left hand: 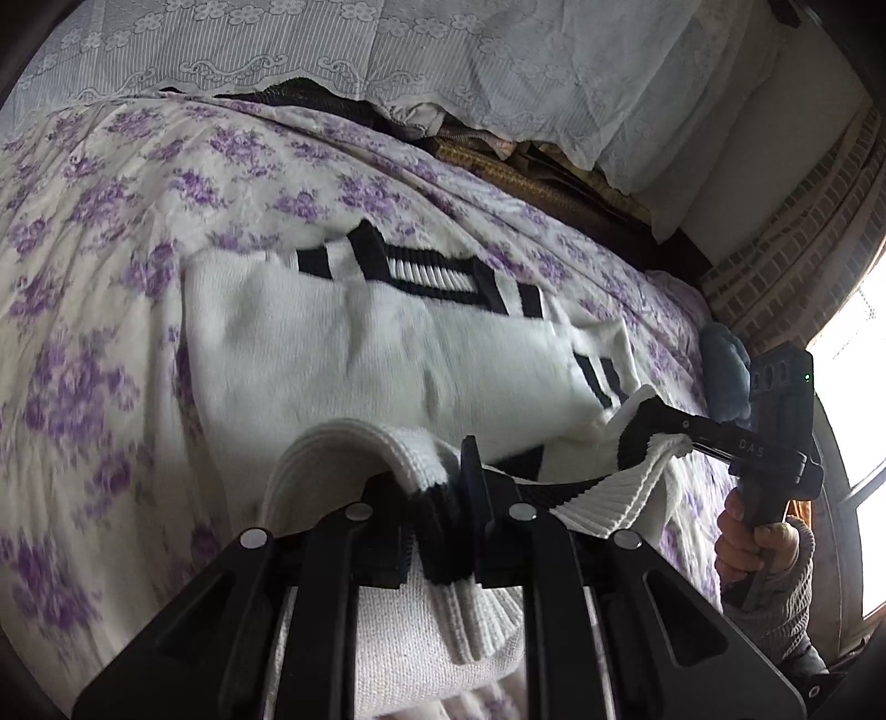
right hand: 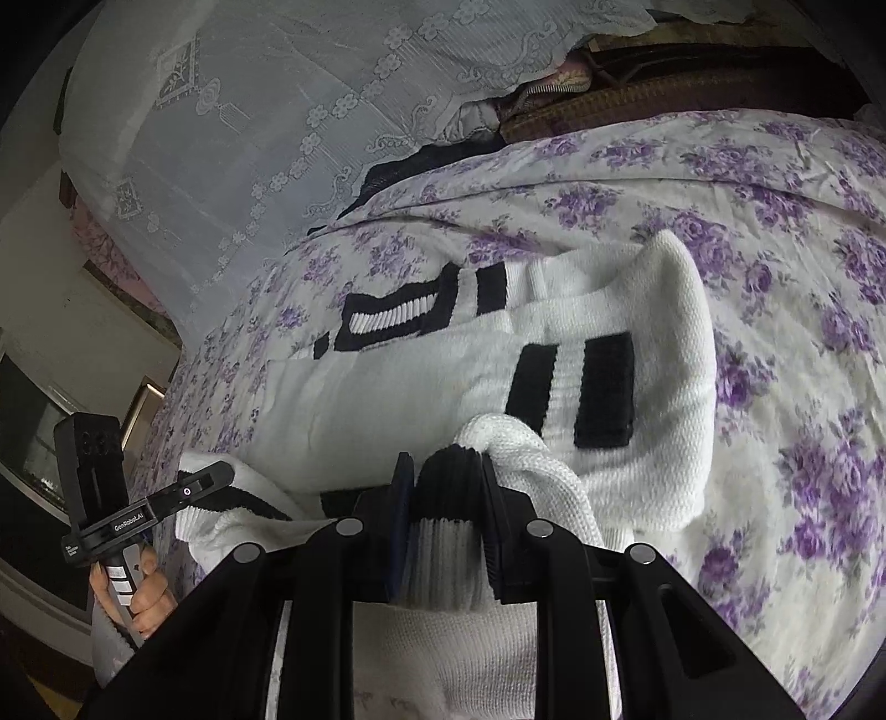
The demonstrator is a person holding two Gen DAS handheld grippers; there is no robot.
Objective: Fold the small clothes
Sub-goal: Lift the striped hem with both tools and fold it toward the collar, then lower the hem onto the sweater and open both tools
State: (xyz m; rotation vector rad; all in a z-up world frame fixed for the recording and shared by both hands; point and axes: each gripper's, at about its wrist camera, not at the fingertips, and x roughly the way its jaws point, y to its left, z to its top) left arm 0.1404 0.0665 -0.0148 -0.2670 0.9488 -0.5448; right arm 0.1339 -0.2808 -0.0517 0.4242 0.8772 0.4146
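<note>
The bed (left hand: 111,232) is big, with a white cover full of purple flowers. A white lace cloth (left hand: 387,50) hangs behind it.

On the bed lies my white sweater (left hand: 343,343) with black stripes. It is spread across the middle of the bed, with both sleeves folded over its body. The striped neck band (left hand: 426,271) is on the far side, away from me.

I hold the near edge of the sweater up off the bed at two spots.

My left fingers (left hand: 448,526) are closed tight on the ribbed hem, black and white, bunched between them. From my right side I can see this tool (right hand: 166,504) down on the left, with my left hand (right hand: 138,598) around its handle.

My right fingers (right hand: 448,531) are closed tight on the ribbed hem too, black on top and white below. From my left side I see that tool (left hand: 664,426) pinching the edge, and my right hand (left hand: 758,548) holding the handle.
</note>
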